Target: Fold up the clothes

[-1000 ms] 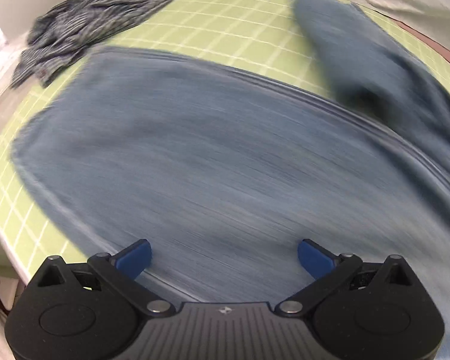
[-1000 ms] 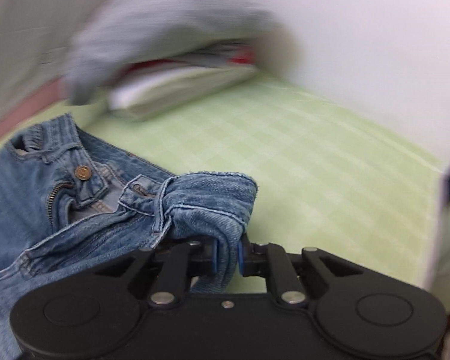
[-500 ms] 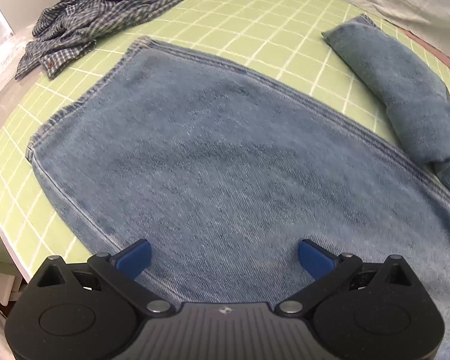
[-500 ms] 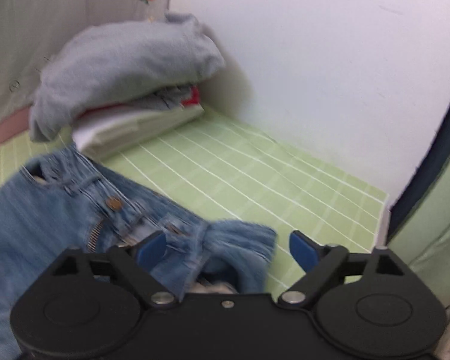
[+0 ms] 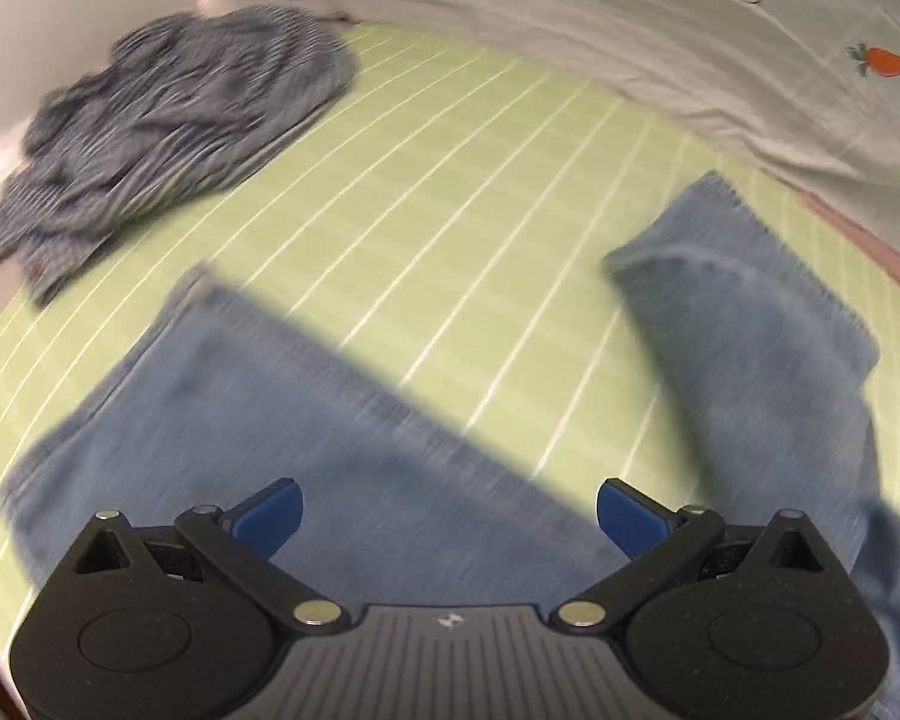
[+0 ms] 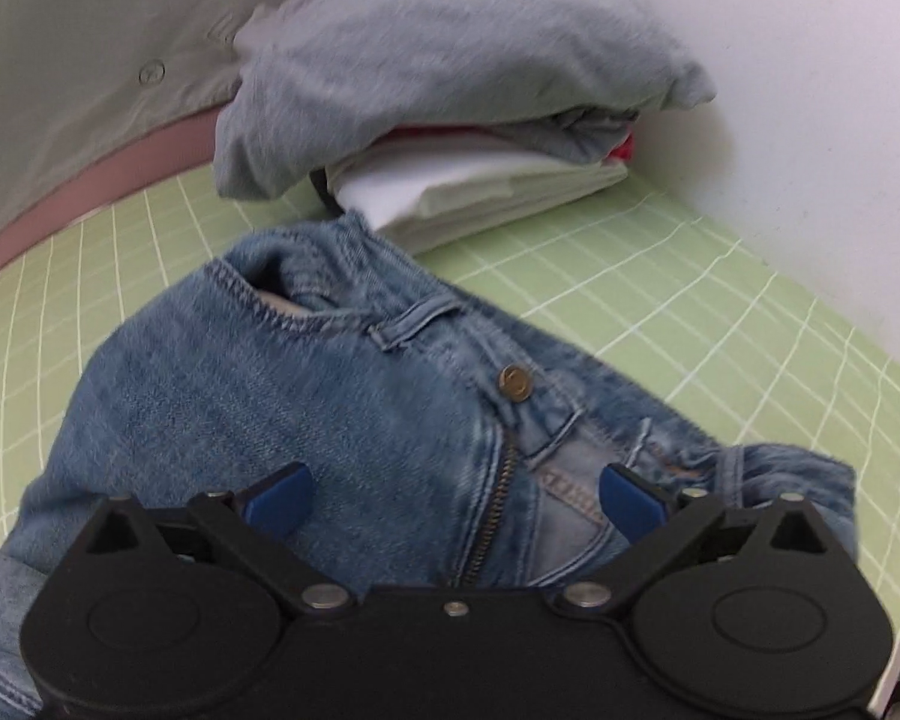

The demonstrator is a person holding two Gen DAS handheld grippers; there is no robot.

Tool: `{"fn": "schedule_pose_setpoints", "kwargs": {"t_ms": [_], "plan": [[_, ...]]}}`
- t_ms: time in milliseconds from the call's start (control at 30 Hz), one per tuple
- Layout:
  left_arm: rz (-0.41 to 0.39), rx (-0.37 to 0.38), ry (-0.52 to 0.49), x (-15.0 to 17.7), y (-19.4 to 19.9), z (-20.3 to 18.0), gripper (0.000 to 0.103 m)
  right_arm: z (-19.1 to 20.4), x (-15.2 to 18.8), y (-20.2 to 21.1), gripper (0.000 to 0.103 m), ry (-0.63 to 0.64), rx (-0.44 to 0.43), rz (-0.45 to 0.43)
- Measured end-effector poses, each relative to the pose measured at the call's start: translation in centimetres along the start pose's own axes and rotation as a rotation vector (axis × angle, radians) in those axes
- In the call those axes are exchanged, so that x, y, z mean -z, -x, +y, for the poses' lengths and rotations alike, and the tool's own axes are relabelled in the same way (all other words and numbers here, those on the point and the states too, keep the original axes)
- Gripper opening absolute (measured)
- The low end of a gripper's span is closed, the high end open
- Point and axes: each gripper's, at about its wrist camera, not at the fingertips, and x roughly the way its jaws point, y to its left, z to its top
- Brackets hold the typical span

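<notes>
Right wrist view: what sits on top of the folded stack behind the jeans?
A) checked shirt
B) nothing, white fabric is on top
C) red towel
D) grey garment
D: a grey garment lies draped over the white folded fabric of the stack, beyond the waistband of the jeans; only a sliver of red shows beneath it.

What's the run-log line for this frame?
task: fold clothes | left gripper: open, over jeans leg | right gripper: opening, nothing gripped, over waistband | folded stack behind
</notes>
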Motion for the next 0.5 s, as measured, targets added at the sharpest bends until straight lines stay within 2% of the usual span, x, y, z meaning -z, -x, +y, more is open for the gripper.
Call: {"fn": "schedule_pose_setpoints", "kwargs": {"t_ms": [100, 233, 300, 500], "plan": [[-0.004, 0.028, -0.013, -2.5, -1.5, -1.6, 0.103, 0.2, 0.2, -1.2, 0.103, -0.004, 0.014, 0.020], [-0.011, 0.010, -0.014, -6.0, -4.1, -2.9, 0.103, 0.2, 0.2, -2.1, 0.103, -0.010, 0.013, 0.022], [-0.013, 0.027, -0.012, -7.7, -5.2, -3.3, 0.103, -0.2, 0.2, -2.3, 0.103, -0.037, -0.004, 0.018], [0.006, 0.067, -0.078, -10.8, -8.4, -5.4, 0.103, -0.4, 0.5, -2.5, 0.103, -0.085, -0.009, -0.004]]}}
